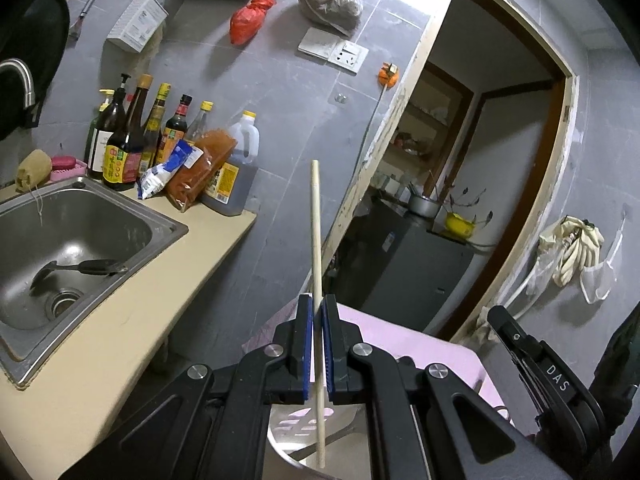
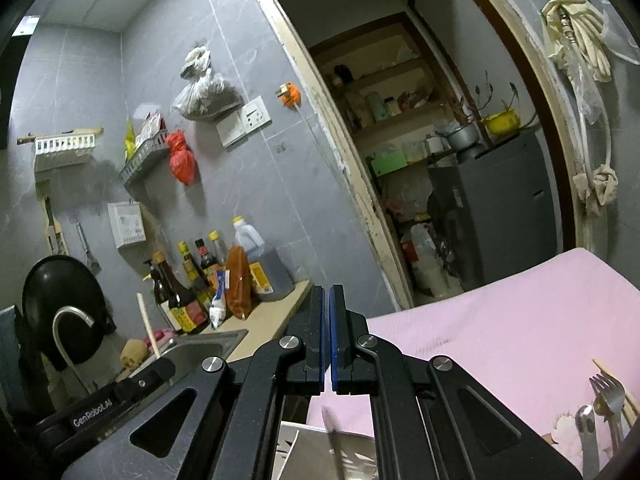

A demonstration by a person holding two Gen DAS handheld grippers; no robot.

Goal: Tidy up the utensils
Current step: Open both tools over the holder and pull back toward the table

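Nearest the left camera, the left gripper has its blue pads clamped on a single wooden chopstick, which stands nearly upright: its top points toward 12 o'clock and its lower end drops past the jaws toward 6 o'clock, over what looks like a shiny metal container whose contents are hidden. The right gripper has its pads pressed together with nothing visible between them. Just beyond it, at 4 o'clock in the right view, a fork and other metal utensils, plus what may be another chopstick tip, stand bunched together in front of the pink cloth, apparently already gathered in a holder that the frame cuts off. By that reading the sorting is partly done, with this chopstick not yet set down. Farther out at 9 o'clock in the left view, a dark spatula lies in the steel sink, possibly still to be collected. Only the left view shows the sink's inside and that spatula; only the right view shows the gathered fork bunch, and it also catches the chopstick from the side, at 8 o'clock. The bottles sit beyond the sink, and the doorway farthest off.
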